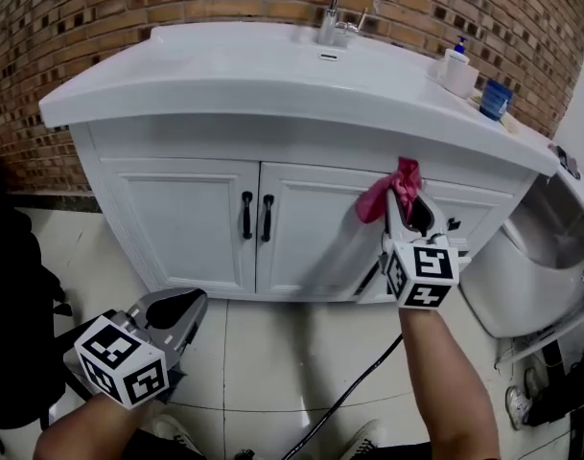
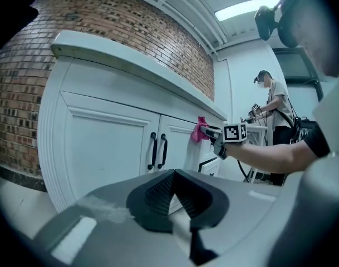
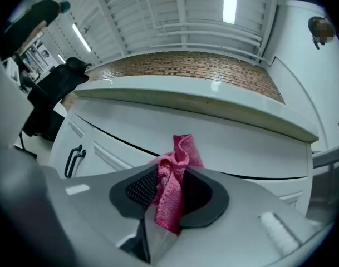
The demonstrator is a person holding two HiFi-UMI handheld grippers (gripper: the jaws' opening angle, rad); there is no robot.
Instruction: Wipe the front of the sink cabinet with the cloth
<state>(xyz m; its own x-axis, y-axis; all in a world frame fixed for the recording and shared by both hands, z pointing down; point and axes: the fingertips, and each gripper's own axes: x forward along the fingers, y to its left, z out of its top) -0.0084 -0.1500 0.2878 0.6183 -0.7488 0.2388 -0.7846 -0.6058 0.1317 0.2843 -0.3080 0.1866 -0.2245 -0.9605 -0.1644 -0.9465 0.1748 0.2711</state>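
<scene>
the right gripper [image 3: 169,178] is clamped on the pink cloth [image 1: 382,197], which sits against the sink cabinet [image 1: 191,223] front, up and to the right of the black door handles [image 1: 256,217], just under the countertop lip. the left gripper [image 1: 173,320] hangs below and left of the handles, jaws together on nothing. to wipe well, i'd keep the cloth flat on the panel, press evenly, and sweep in overlapping rows towards the handles, easing round them.
</scene>
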